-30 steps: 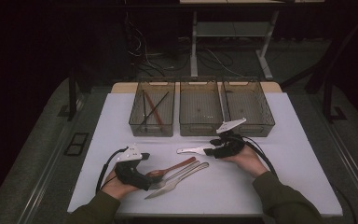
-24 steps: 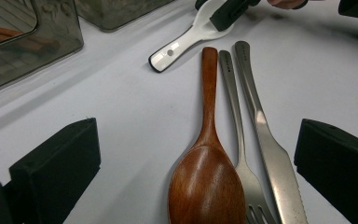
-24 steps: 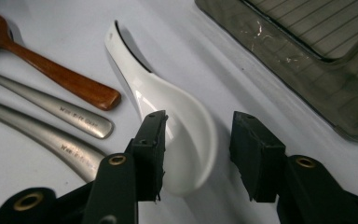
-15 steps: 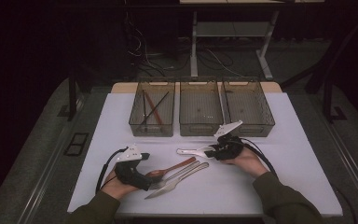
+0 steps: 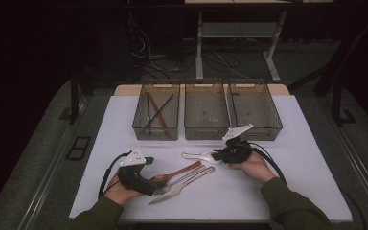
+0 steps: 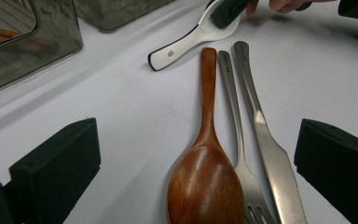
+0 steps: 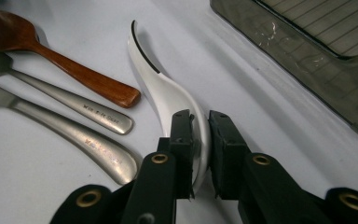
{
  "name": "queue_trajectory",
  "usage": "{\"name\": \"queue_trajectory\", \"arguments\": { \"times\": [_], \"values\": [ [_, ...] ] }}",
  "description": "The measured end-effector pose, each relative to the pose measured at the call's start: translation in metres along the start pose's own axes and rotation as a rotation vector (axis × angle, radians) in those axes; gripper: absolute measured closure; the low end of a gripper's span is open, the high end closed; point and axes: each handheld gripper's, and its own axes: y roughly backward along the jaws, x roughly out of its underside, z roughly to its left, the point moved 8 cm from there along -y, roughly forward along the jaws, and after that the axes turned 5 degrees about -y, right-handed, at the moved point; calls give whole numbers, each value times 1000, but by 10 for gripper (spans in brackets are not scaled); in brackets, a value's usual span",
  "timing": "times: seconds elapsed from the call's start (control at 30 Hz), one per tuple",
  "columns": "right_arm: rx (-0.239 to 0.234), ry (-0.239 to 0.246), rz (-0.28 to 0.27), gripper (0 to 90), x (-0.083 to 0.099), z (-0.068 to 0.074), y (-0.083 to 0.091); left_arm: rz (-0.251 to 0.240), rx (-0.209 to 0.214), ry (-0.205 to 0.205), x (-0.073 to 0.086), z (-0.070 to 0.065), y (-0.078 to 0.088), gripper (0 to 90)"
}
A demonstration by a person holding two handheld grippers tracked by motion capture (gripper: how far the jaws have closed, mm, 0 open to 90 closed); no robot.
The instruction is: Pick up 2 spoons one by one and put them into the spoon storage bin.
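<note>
A white ceramic spoon [image 5: 194, 155] [image 7: 158, 88] lies on the white table, handle pointing left. My right gripper [image 5: 219, 155] [image 7: 200, 116] has just been closing, and its pads now press on the rim of the spoon's bowl. A wooden spoon [image 5: 177, 171] [image 6: 207, 177], a steel fork [image 5: 184, 176] [image 6: 233, 116] and a steel knife [image 5: 182, 184] [image 6: 265, 140] lie side by side near the front. My left gripper [image 5: 157, 184] [image 6: 198, 135] stands open, with their heads between its wide-set jaws and its pads off them.
Three smoky clear bins stand in a row at the back of the table [image 5: 306, 158]. The left bin [image 5: 155, 130] holds chopsticks; the middle bin [image 5: 206, 132] and the right bin [image 5: 268, 129] look bare. The right bin stands just behind my right hand.
The right gripper's jaws have closed onto the white spoon's bowl. Both hands have stayed where they were, and the cutlery has not shifted.
</note>
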Motion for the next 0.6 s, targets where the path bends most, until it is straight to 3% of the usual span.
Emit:
{"name": "queue_trajectory", "arguments": {
  "times": [0.37, 0.6],
  "values": [
    [10, 7, -8, 815, 0, 2, 1, -1, 2, -1, 0, 0, 1, 0],
    [27, 14, -56, 815, -6, 1, 7, -3, 3, 2, 0, -1, 1, 0]
  ]
}}
